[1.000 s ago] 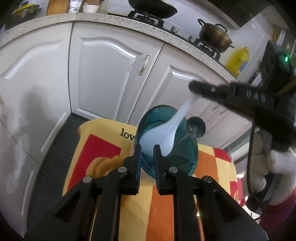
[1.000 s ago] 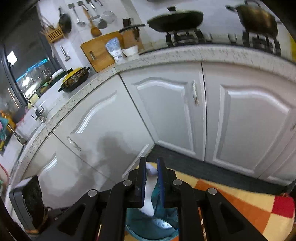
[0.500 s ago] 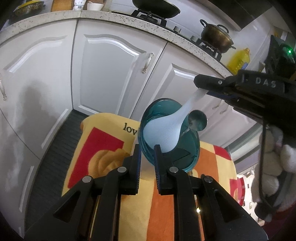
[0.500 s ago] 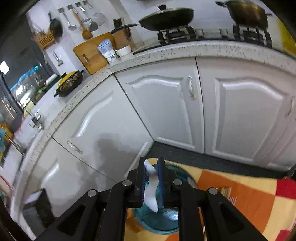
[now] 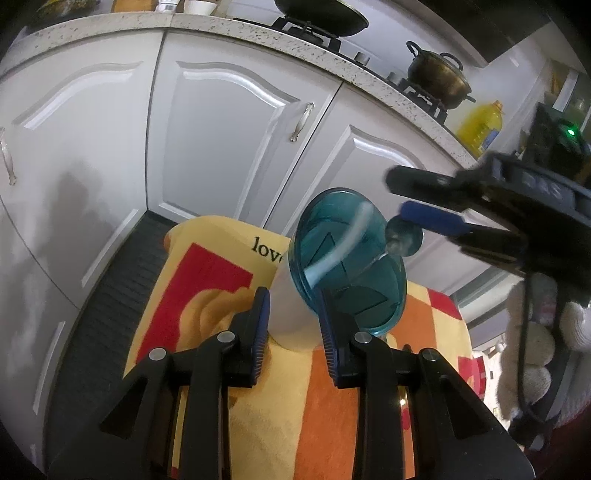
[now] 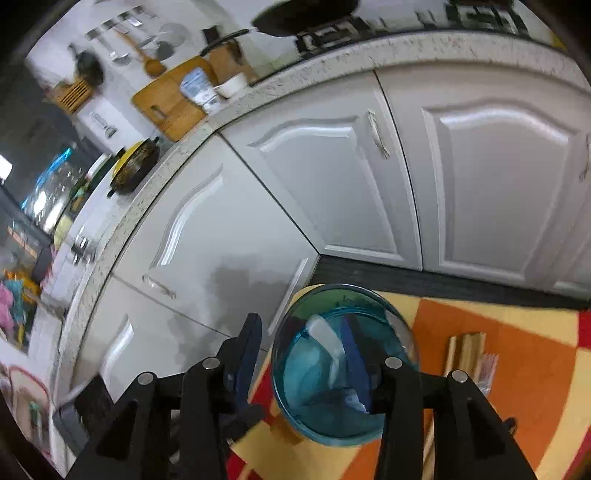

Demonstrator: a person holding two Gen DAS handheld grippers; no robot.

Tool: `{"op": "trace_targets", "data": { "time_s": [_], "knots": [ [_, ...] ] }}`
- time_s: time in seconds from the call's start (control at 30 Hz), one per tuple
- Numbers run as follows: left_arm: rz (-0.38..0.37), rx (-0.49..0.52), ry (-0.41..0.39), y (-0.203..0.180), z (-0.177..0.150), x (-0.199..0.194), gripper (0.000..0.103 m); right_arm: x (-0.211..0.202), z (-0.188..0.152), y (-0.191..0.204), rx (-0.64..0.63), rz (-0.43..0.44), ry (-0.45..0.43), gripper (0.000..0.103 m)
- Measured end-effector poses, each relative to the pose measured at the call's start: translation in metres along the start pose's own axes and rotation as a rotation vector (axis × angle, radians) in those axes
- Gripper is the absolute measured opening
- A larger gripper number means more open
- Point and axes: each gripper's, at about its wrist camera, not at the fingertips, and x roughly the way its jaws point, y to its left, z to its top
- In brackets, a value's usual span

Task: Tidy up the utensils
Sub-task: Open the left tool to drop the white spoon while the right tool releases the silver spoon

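A utensil holder with a teal rim (image 5: 347,258) and white body stands on an orange, yellow and red cloth (image 5: 207,288). A white spoon (image 5: 340,243) leans inside it, beside a metal spoon (image 5: 402,236). My left gripper (image 5: 295,317) is open, its fingers on either side of the holder's white body. My right gripper (image 6: 303,354) is open and empty just above the holder (image 6: 343,362), with the white spoon's handle (image 6: 325,339) below it. It also shows at the right of the left wrist view (image 5: 436,206).
White kitchen cabinets (image 5: 221,122) curve round behind, under a speckled counter (image 5: 258,33) with a pan, a pot (image 5: 439,74) and a yellow oil bottle (image 5: 480,125). Wooden chopsticks (image 6: 461,354) lie on the cloth to the right of the holder.
My right gripper has opened and let go of the white spoon, which now rests in the holder. My left gripper has opened wider around the holder's body.
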Motion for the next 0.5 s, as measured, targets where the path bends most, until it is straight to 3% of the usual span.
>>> {"op": "trace_targets", "data": {
  "time_s": [0.2, 0.37, 0.5],
  "knots": [
    [0.021, -0.007, 0.007, -0.003, -0.015, -0.001, 0.043, -0.037, -0.026, -0.044, 0.027, -0.028, -0.018, 0.044],
    [0.04, 0.022, 0.026, -0.016, -0.033, 0.003, 0.057, -0.058, -0.071, -0.095, 0.07, -0.146, -0.013, 0.045],
    [0.014, 0.032, 0.061, -0.027, -0.051, 0.011, 0.06, -0.059, -0.108, -0.134, 0.122, -0.227, 0.025, 0.045]
  ]
}}
